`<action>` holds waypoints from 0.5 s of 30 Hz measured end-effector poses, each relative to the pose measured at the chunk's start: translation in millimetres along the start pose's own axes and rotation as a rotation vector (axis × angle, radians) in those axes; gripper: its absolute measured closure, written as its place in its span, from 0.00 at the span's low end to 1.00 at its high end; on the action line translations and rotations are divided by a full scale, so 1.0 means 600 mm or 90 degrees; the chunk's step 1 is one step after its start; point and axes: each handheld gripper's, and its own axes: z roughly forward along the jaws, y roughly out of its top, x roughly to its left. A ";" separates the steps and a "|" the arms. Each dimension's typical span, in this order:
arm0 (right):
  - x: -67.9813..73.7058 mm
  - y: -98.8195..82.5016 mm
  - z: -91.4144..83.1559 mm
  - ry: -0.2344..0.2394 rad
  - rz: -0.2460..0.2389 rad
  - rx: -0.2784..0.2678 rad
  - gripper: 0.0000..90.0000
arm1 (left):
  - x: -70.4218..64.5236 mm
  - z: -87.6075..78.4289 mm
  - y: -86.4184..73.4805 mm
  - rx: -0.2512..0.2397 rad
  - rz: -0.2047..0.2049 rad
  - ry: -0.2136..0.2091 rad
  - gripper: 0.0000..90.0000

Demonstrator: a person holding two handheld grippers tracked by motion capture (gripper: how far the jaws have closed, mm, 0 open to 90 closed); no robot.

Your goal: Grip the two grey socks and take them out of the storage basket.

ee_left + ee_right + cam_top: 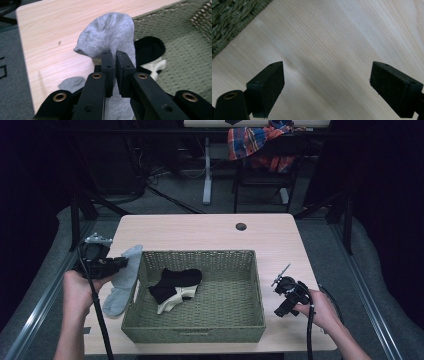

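A grey sock (pixel 124 279) (pixel 110 35) hangs just left of the woven basket (pixel 226 320), lifted at its middle. My left gripper (pixel 120 263) (pixel 113 56) is shut on the grey sock, and the sock's two ends droop on either side of the jaws. Inside the basket's left part lies a black sock (pixel 176 281) (pixel 148 47) on top of a cream sock (pixel 174 300) (pixel 156 65). My right gripper (pixel 280 310) (pixel 327 85) stands open over bare table to the right of the basket, nothing between its jaws.
The light wooden table (pixel 200 230) has a cable hole (pixel 241 226) near its far edge. A chair with a plaid cloth (pixel 252 142) stands behind the table. The basket's corner (pixel 229 20) lies close to my right gripper.
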 end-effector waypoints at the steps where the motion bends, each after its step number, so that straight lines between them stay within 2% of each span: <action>1: 0.000 0.000 0.000 0.000 0.000 0.000 0.13 | 0.005 0.001 -0.003 -0.003 -0.005 0.006 0.95; 6: -0.001 0.000 -0.001 -0.002 -0.003 0.003 0.13 | 0.026 0.003 -0.013 -0.001 -0.029 0.023 0.95; 8: 0.000 0.000 0.000 0.000 0.000 0.000 0.13 | 0.043 0.007 -0.023 0.003 -0.040 0.038 0.95; 15: 0.000 0.000 -0.002 -0.004 -0.003 0.003 0.13 | 0.075 0.025 -0.045 0.020 -0.073 0.044 0.95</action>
